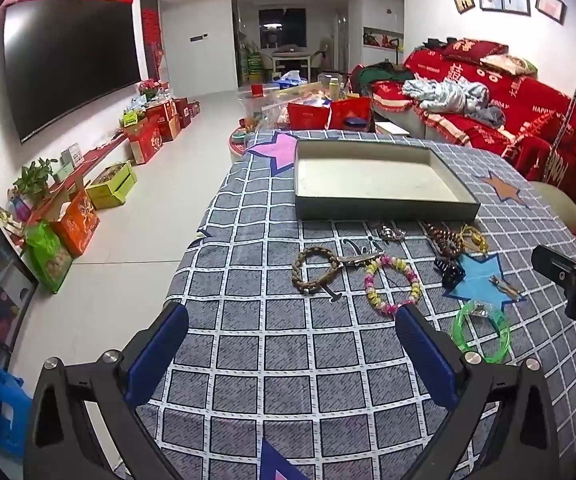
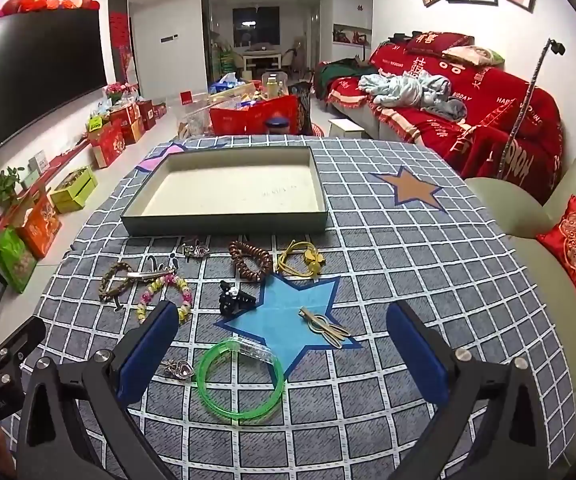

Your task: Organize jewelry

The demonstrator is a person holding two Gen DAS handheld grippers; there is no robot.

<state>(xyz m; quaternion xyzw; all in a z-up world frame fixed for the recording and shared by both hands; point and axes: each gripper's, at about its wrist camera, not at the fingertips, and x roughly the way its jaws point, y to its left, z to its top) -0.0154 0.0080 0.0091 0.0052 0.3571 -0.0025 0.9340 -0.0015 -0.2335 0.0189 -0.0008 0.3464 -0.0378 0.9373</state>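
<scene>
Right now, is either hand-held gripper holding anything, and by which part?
Nothing is held. The left hand-held gripper and right hand-held gripper both stand open above the tablecloth, jewelry untouched.

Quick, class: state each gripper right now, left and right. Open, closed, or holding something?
Left gripper: open, holding nothing, above the checked cloth.
Right gripper: open, holding nothing; the green bangle lies loose on the cloth between its fingers.
</scene>
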